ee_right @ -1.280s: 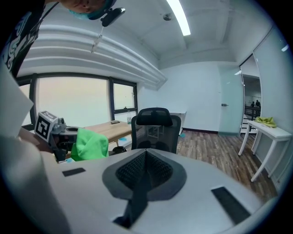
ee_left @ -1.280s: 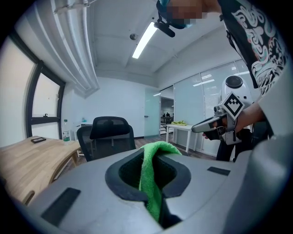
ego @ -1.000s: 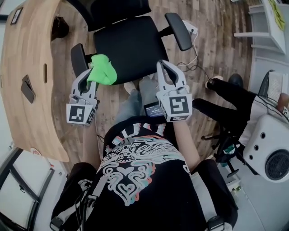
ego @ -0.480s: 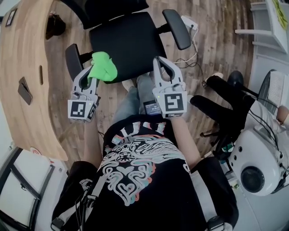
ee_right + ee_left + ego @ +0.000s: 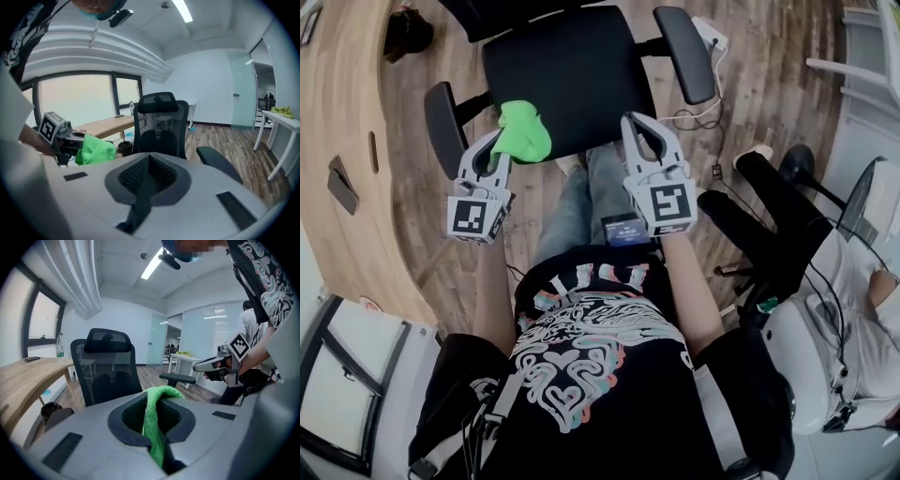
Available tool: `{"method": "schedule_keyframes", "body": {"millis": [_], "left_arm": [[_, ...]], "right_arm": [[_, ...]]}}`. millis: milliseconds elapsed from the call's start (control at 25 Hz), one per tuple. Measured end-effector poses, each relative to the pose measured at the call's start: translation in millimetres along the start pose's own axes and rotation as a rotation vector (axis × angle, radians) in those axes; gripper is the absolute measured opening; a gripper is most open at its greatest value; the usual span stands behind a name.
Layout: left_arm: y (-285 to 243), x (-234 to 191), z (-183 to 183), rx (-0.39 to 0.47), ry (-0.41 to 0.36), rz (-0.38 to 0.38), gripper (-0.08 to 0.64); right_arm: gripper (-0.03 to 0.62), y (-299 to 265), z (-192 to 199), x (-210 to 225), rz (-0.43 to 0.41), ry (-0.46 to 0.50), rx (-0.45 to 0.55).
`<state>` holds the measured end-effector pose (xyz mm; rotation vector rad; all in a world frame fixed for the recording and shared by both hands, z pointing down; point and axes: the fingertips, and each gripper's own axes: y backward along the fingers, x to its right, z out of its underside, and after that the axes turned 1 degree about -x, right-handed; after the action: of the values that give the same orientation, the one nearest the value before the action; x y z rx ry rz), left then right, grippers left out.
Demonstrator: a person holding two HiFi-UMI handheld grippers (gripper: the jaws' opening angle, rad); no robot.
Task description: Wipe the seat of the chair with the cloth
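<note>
Wood flooring surrounds the black chair seat point(image 5: 558, 80), over whose front-left corner the left tool point(image 5: 490, 152) stands clenched on the green cloth point(image 5: 523, 133), the right tool point(image 5: 645, 131) clenched empty; wiping drag may pull the thinly pinched cloth free.

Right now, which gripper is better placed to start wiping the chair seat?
Left. The left gripper clamps the green cloth near the seat's front edge; the right gripper is shut and empty.
</note>
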<state>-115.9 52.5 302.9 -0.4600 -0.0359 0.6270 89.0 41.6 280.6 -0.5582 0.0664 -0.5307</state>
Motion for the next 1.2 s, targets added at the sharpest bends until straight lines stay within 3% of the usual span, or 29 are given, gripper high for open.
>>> {"method": "schedule_keyframes", "body": {"millis": [360, 480, 1200], "left_arm": [[-44.3, -15.2, 44.0, -0.048, 0.054, 0.01, 0.014], [-58.6, -10.0, 61.3, -0.068, 0.065, 0.023, 0.014], [-128.4, -13.7, 168.2, -0.228, 0.122, 0.067, 0.014]], "right_arm": [[0.002, -45.9, 47.9, 11.4, -0.042, 0.023, -0.08], [0.002, -57.7, 64.4, 16.6, -0.034, 0.025, -0.063], [0.002, -115.5, 162.0, 42.8, -0.041, 0.048, -0.193]]}}
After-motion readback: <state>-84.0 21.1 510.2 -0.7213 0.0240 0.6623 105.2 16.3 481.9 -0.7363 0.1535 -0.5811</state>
